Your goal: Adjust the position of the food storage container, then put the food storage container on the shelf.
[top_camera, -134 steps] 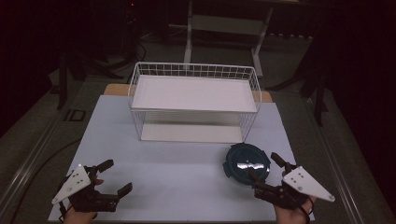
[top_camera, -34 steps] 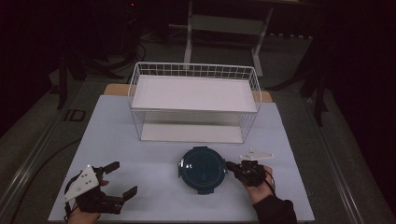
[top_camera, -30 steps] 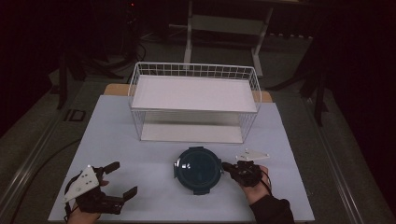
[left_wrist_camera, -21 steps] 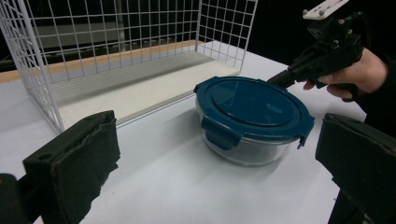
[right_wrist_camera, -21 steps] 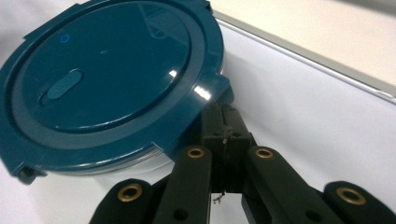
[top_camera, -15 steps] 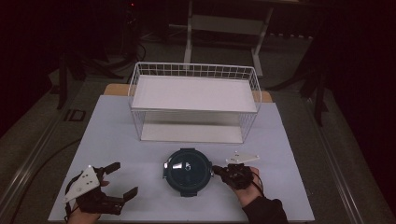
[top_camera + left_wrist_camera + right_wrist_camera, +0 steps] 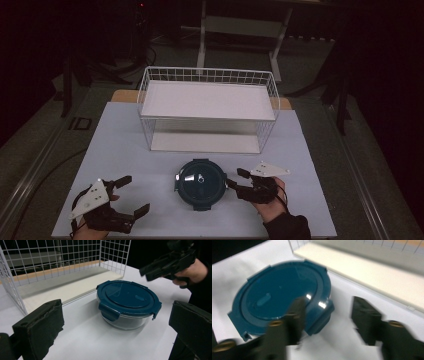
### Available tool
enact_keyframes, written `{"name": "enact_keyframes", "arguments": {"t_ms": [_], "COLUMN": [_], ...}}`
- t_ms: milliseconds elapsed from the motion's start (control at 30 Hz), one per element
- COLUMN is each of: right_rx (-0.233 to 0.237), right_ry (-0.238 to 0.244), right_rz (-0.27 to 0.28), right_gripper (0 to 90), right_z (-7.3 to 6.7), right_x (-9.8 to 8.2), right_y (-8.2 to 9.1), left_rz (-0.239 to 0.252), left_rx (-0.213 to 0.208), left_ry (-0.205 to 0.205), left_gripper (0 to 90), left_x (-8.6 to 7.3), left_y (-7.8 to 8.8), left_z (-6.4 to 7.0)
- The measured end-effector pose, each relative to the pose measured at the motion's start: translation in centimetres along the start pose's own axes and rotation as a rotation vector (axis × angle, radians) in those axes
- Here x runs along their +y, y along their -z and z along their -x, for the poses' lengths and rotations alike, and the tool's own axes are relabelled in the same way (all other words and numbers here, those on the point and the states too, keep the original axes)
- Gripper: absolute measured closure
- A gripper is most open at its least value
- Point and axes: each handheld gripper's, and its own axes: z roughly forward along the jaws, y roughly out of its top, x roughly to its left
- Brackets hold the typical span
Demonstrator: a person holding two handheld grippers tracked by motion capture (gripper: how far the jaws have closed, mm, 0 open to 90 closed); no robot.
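A round glass container with a dark blue clip lid (image 7: 201, 182) (image 7: 128, 300) (image 7: 279, 296) stands on the white table top, in front of the wire basket. Just to its right is my right gripper (image 7: 234, 178) (image 7: 328, 315), pointing left at it. Its jaws have just been opening and now stand apart on either side of the lid's side clip (image 7: 322, 312), not pressing on it. My left gripper (image 7: 134, 194) (image 7: 117, 317) rests at the front left, open wide and apart from the container. It faces the container and holds nothing.
A white wire basket (image 7: 207, 107) with a white shelf and base stands across the back of the table top (image 7: 120, 145). The table's front edge runs close under both hands. Dark floor and chair legs lie beyond.
The container has slid left from the right side toward the middle, with my right gripper beside it. The right jaws, shut before, now stand apart. The left gripper has not moved.
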Motion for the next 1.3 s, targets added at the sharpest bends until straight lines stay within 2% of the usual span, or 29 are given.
{"name": "enact_keyframes", "arguments": {"t_ms": [33, 67, 133, 233, 300, 400, 433, 500, 633, 733, 767, 867, 1033, 1100, 1233, 1300], "right_rx": [0.0, 0.013, 0.018, 0.022, 0.031, 0.054, 0.05, 0.027, 0.036, 0.016, 0.033, 0.027, -0.02, -0.025, -0.031, -0.013], "right_ry": [0.0, -0.002, 0.005, 0.004, 0.016, 0.034, 0.047, 0.081, 0.104, 0.123, 0.123, 0.141, 0.142, 0.14, 0.143, 0.132], "right_rz": [0.0, 0.04, 0.086, 0.106, 0.131, 0.137, 0.16, 0.162, 0.18, 0.214, 0.224, 0.241, 0.249, 0.252, 0.252, 0.261], "right_gripper": [38.9, 28.8, 14.5, 13.7, 14.1, 14.9, 16.4, 16.6, 15.3, 13.9, 13.9, 13.9, 13.3, 12.8, 12.7, 10.9], "right_z": [0.0, -0.1, -0.4, -0.5, -0.6, -0.6, -0.7, -1.1, -1.8, -2.1, -2.2, -2.3, -2.1, -2.0, -2.1, -2.2], "right_x": [0.0, 0.1, 0.4, 0.6, 0.8, 1.0, 1.1, 1.2, 1.4, 1.6, 1.8, 2.0, 2.0, 2.0, 2.0, 2.0], "right_y": [0.0, 0.4, 0.9, 1.3, 1.7, 2.1, 2.3, 2.5, 2.9, 3.3, 3.4, 3.7, 4.0, 4.0, 4.0, 4.0], "left_rz": [0.0, 0.002, 0.005, 0.009, 0.005, -0.015, -0.013, -0.018, -0.022, -0.031, -0.047, -0.078, -0.073, -0.081, -0.095, -0.105], "left_rx": [0.0, -0.004, -0.018, -0.03, -0.033, -0.04, -0.041, -0.046, -0.074, -0.102, -0.104, -0.104, -0.11, -0.098, -0.086, -0.081], "left_ry": [0.0, 0.008, 0.023, 0.029, 0.021, 0.002, 0.001, 0.001, 0.004, 0.019, 0.011, -0.005, -0.009, -0.025, -0.016, -0.003], "left_gripper": [0.0, 0.0, 0.0, 0.0, 0.0, 0.0, 0.0, 0.0, 0.0, 0.0, 0.0, 0.0, 0.0, 0.0, 0.0, 0.0], "left_x": [0.0, 0.1, 0.4, 1.0, 1.4, 2.4, 2.7, 3.2, 4.3, 5.1, 5.3, 6.0, 6.7, 6.9, 7.2, 7.3], "left_y": [0.0, 0.0, -0.1, -0.2, -0.2, -0.1, -0.1, -0.1, -0.5, -1.1, -1.4, -2.2, -3.5, -4.1, -5.3, -5.8], "left_z": [0.0, 0.0, 0.2, 0.5, 0.7, 1.0, 1.1, 1.2, 1.1, 0.9, 0.8, 0.8, 0.7, 0.7, 0.5, 0.2]}}
